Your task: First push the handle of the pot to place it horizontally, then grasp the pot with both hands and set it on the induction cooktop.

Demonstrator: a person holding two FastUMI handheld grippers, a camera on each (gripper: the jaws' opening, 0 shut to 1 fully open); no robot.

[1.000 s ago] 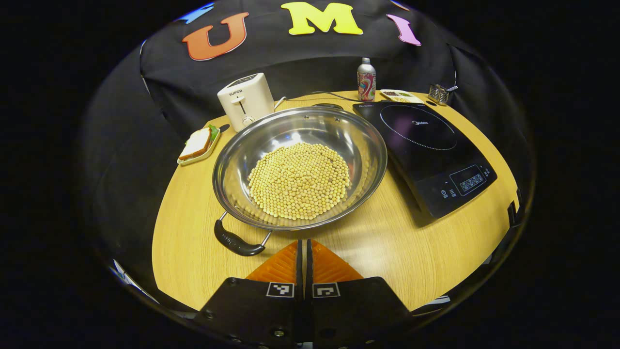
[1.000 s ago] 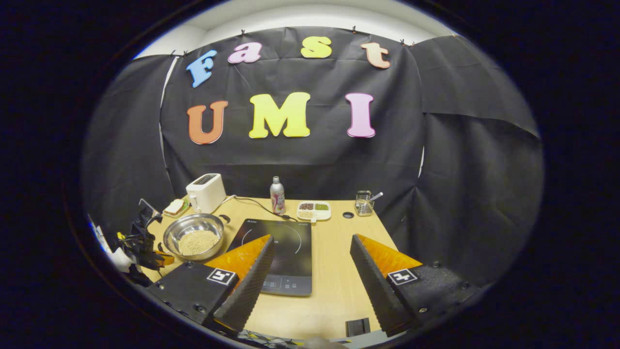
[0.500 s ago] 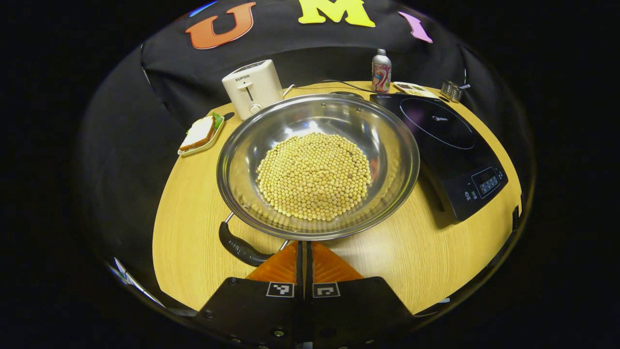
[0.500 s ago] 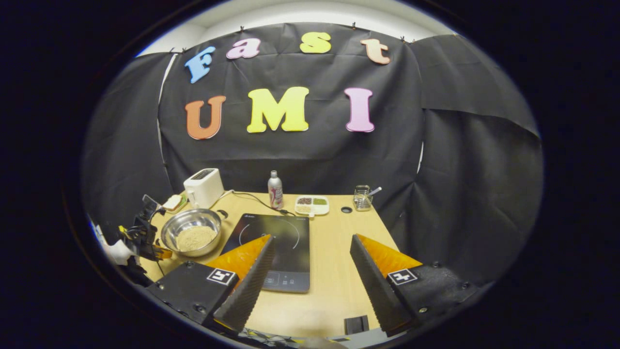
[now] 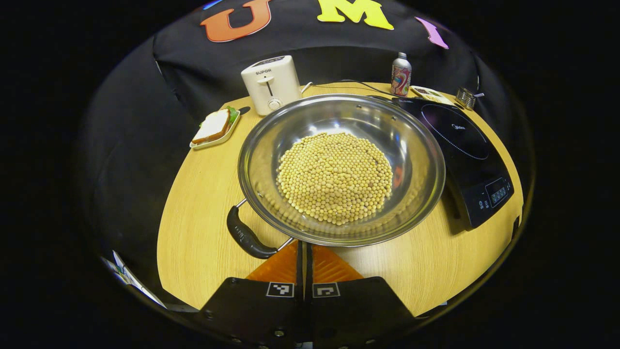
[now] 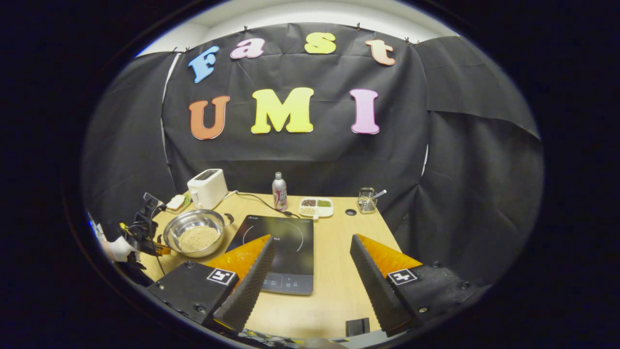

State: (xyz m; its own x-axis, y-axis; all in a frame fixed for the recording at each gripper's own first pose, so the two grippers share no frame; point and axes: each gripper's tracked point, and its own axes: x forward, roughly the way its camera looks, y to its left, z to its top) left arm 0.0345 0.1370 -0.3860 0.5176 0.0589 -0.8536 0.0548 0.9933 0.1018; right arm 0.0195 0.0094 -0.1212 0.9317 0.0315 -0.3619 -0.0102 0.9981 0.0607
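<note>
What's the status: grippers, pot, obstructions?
Left gripper shut, at pot rim by near handle. Right gripper open, above induction cooktop. Pot on table beside cooktop, nothing between.

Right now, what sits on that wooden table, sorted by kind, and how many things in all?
Cooking gear: 2, pot of beans, cooktop
Appliances: 1, toaster
Food dishes: 2, sandwich plate, divided snack tray
Bottles: 1, bottle
Holders: 1, clear holder
Total: 7

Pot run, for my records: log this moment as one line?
left gripper: shut, at pot rim | handle: unpushed | right gripper: open, idle | induction cooktop: bare
</note>
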